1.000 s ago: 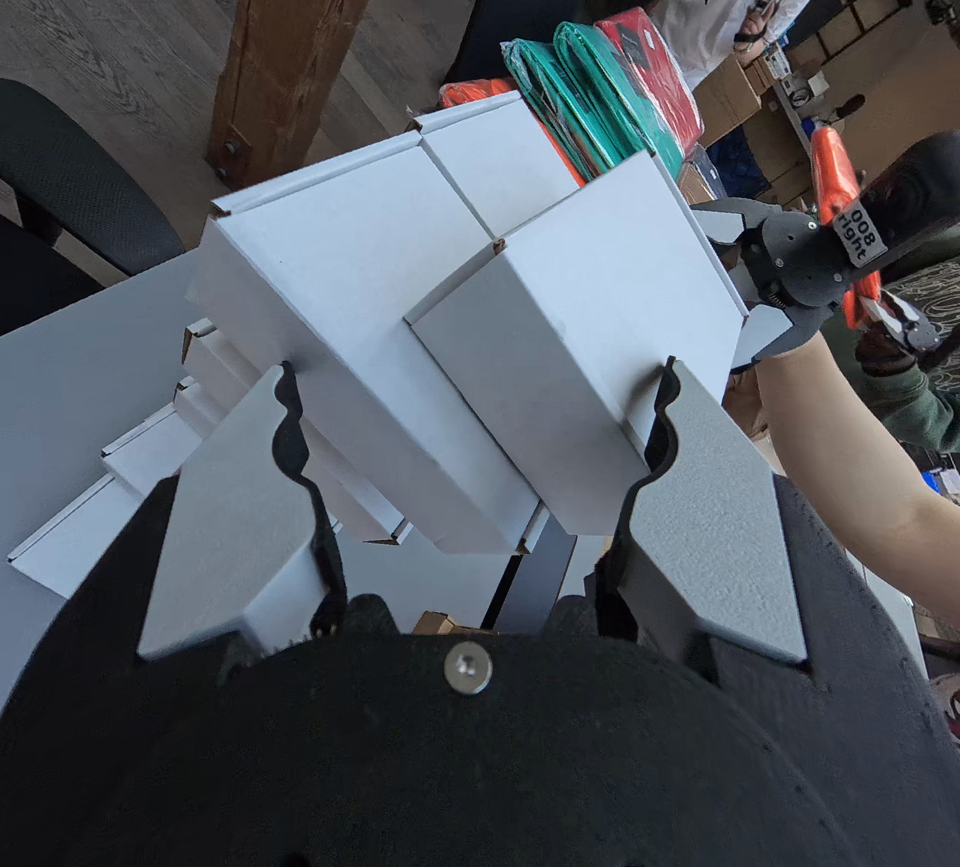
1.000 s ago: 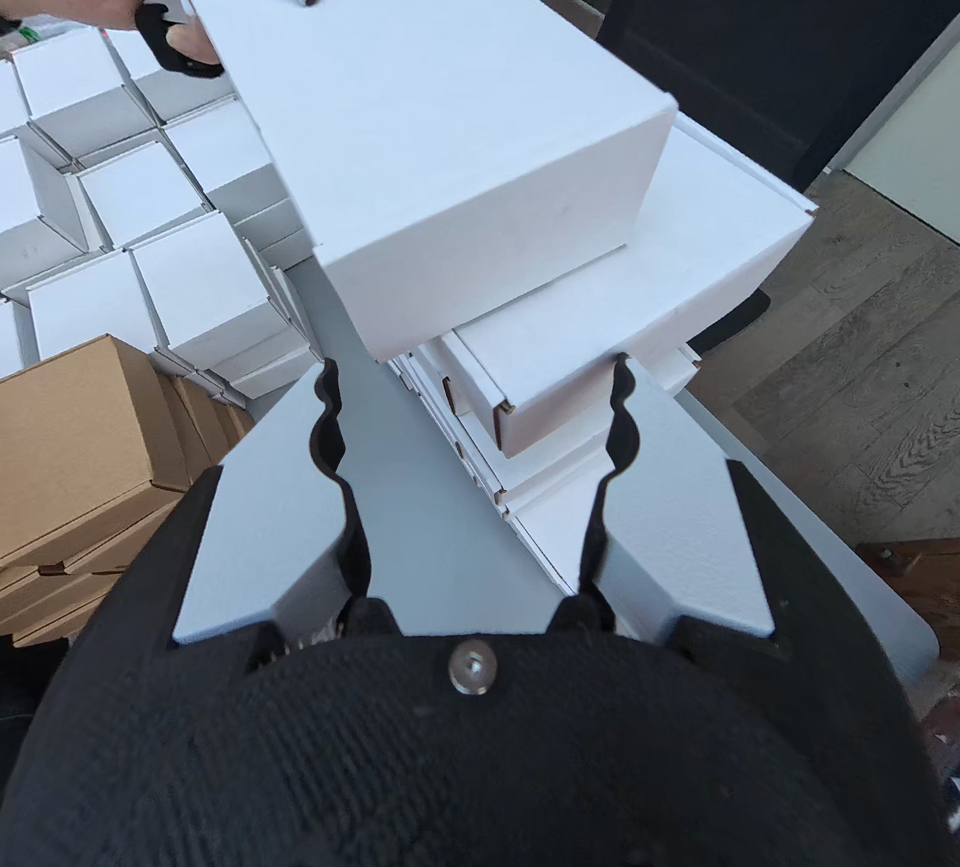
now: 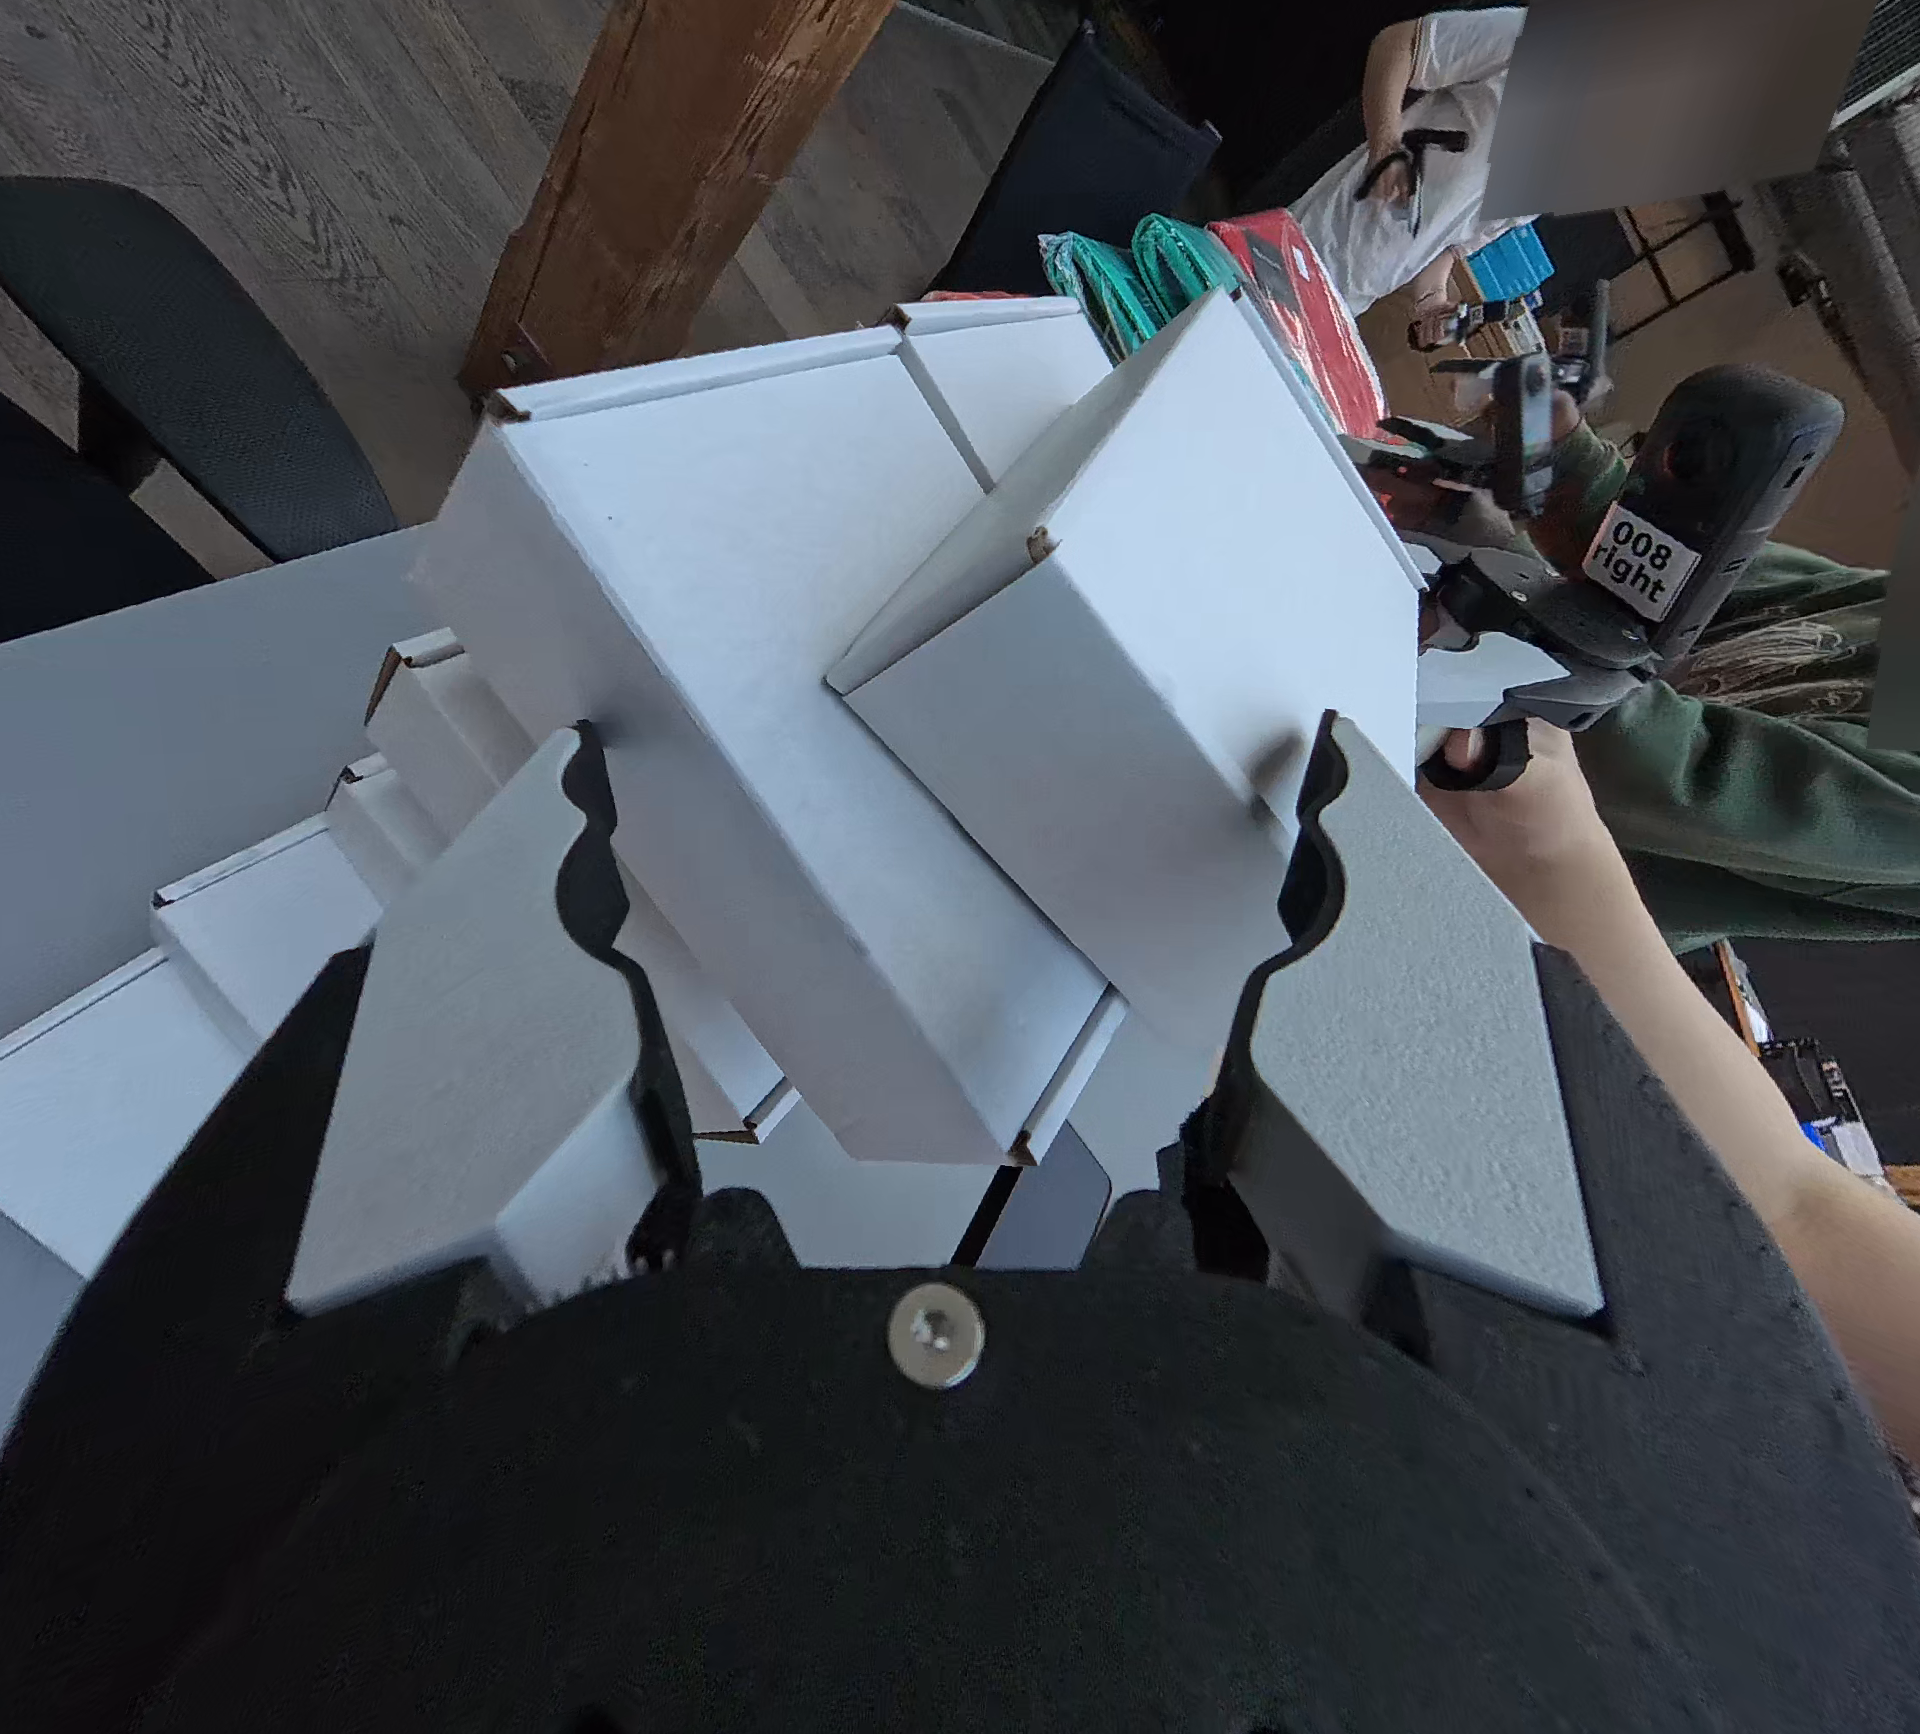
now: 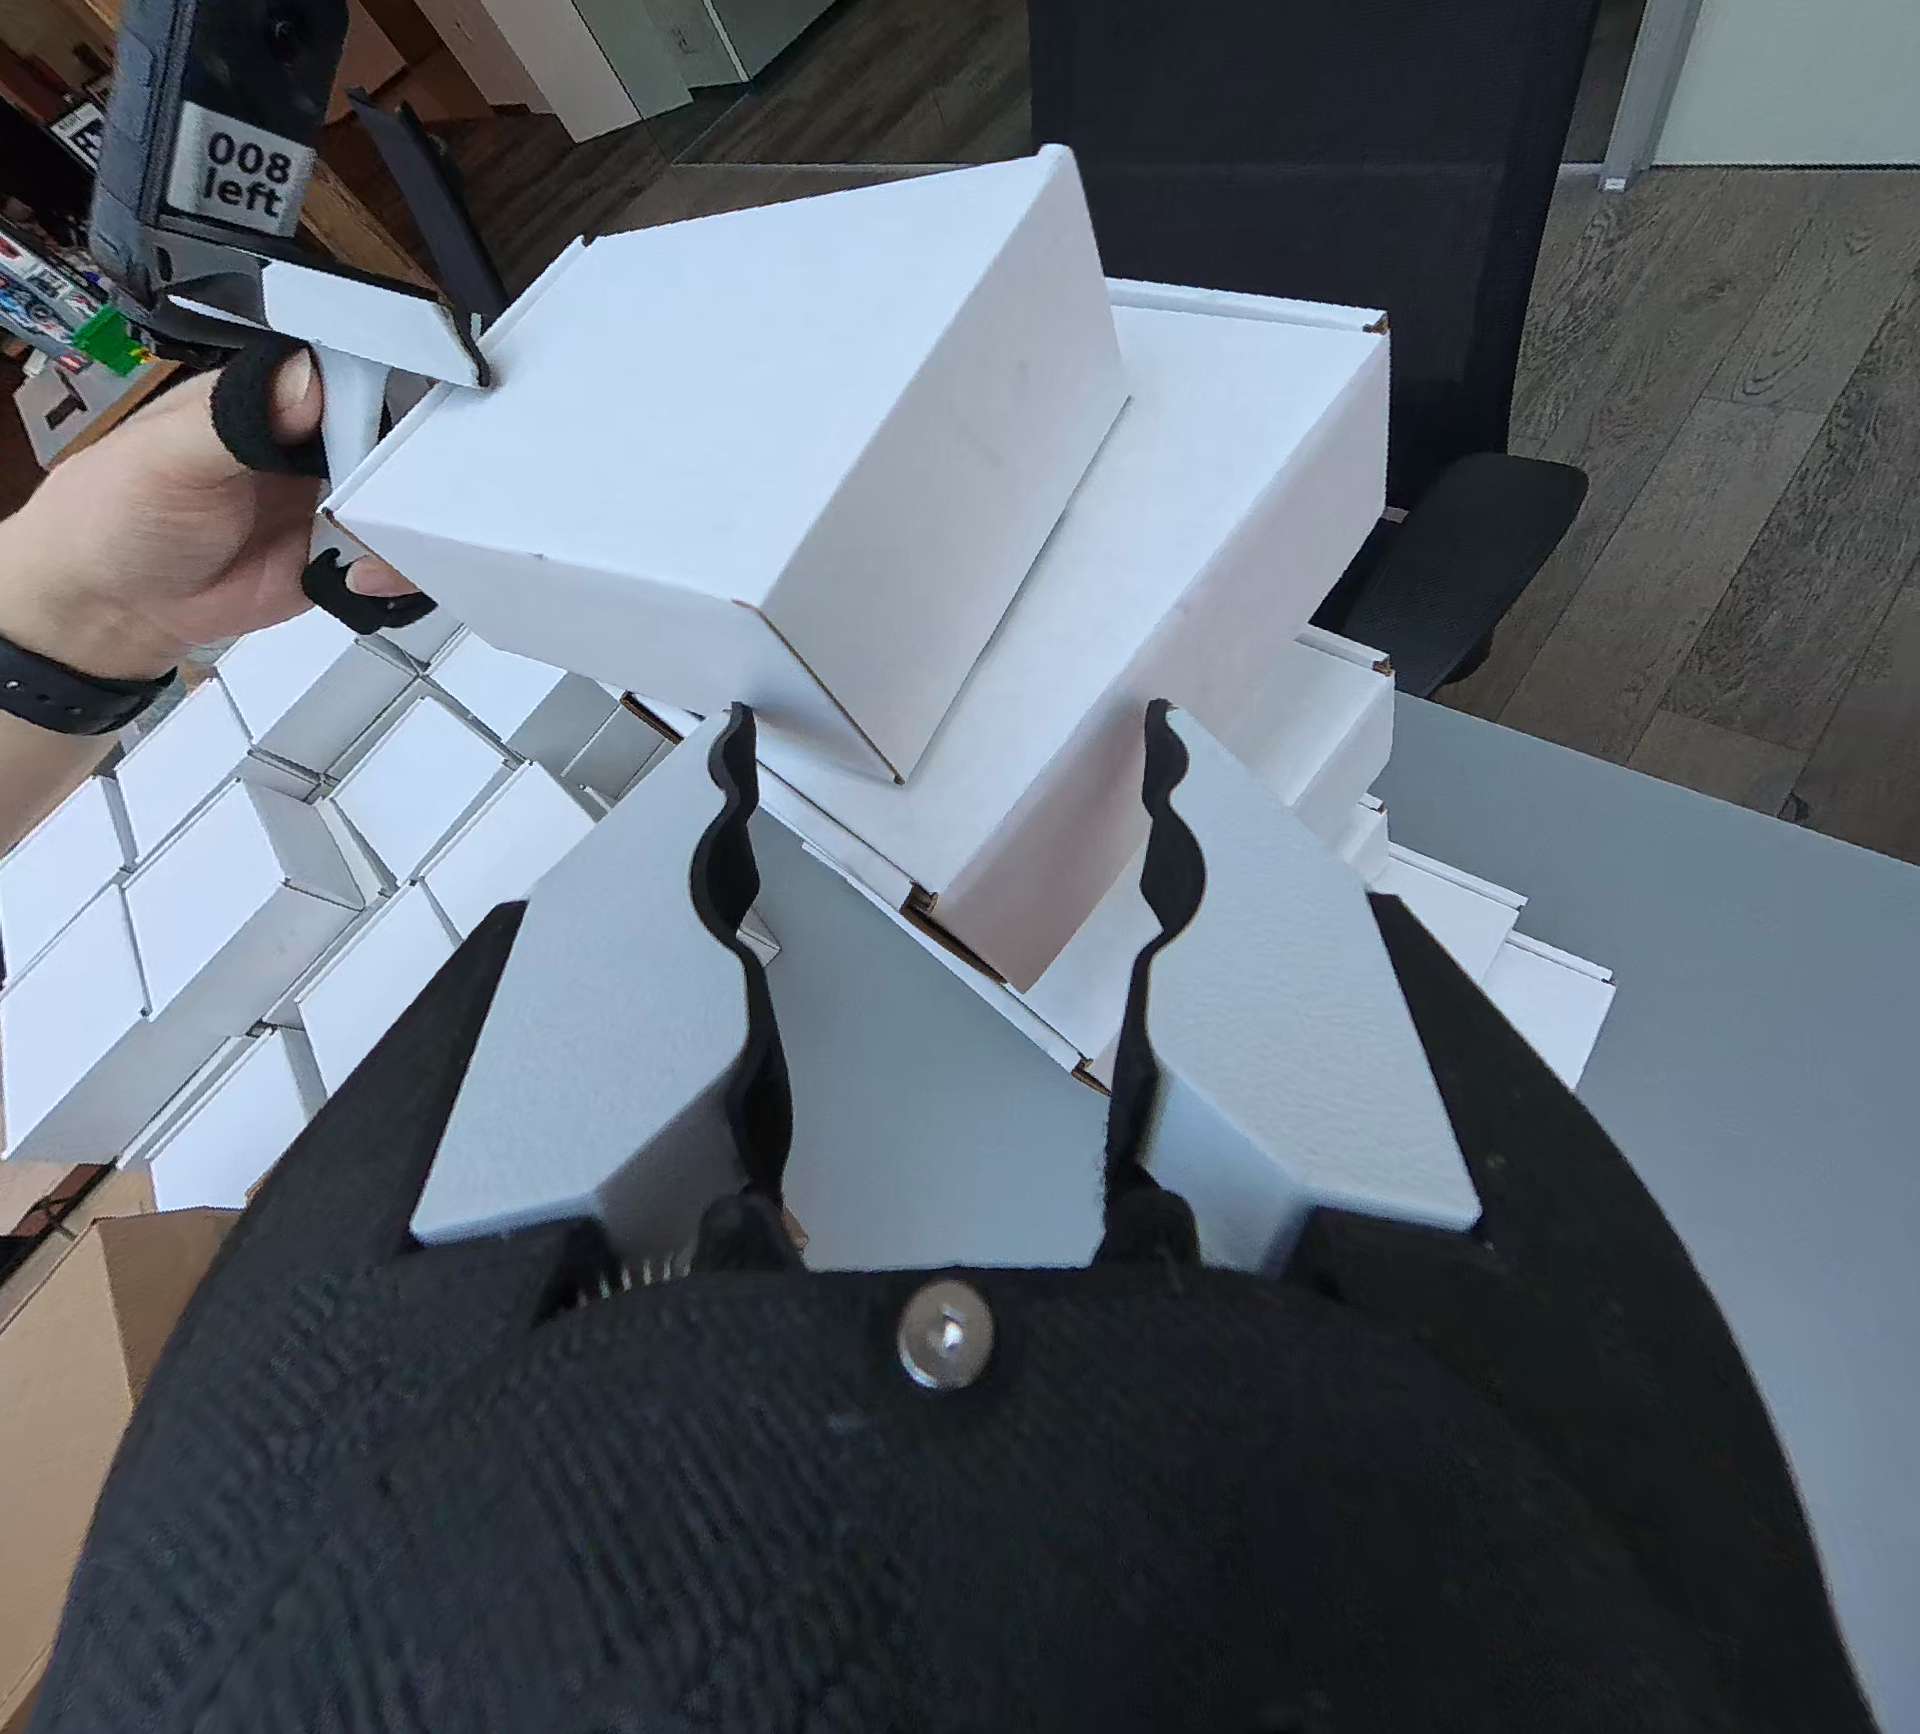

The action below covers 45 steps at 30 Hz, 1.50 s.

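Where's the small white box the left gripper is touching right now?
In the right wrist view, the small white box sits upper-centre atop the larger white box, the left gripper at its far-left corner.

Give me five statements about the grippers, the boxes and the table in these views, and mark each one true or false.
1. The small white box sits on top of a larger white box. True.
2. The right gripper is clamped on the small box. False: its jaws stand open, with nothing between them.
3. The left gripper is at the small box's far corner. True.
4. The boxes on the grey table are brown. False: they are white.
5. Many small white boxes lie beside the table. True.
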Each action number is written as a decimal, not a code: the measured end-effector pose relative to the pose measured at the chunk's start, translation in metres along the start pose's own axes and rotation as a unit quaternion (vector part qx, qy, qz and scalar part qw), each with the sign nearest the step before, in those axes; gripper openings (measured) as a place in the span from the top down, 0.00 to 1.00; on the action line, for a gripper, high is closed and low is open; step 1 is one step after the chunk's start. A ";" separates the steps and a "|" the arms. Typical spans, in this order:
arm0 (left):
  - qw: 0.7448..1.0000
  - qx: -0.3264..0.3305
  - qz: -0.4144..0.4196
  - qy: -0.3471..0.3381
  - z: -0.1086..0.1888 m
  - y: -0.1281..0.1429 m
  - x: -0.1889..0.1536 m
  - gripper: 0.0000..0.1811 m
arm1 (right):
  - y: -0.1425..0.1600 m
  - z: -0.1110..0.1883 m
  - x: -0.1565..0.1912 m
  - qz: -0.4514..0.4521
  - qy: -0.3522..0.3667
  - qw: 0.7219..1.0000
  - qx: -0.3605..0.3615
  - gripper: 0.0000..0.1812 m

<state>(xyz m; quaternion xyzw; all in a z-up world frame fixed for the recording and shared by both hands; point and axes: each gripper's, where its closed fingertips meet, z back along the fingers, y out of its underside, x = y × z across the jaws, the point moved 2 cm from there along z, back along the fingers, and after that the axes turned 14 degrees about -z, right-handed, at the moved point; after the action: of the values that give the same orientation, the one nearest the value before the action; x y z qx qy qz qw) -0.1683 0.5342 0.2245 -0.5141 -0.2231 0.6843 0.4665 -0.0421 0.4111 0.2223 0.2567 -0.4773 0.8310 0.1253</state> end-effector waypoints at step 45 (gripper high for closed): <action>0.980 -0.071 -0.158 0.094 0.033 -0.006 -0.038 0.47 | -0.014 0.013 0.042 0.119 0.005 0.992 -0.040 0.66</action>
<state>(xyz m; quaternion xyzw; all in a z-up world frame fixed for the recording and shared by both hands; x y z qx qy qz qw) -0.1945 0.5097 0.2602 -0.5664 -0.3043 0.5328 0.5503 -0.0667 0.4053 0.2608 0.1885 -0.5367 0.8215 0.0385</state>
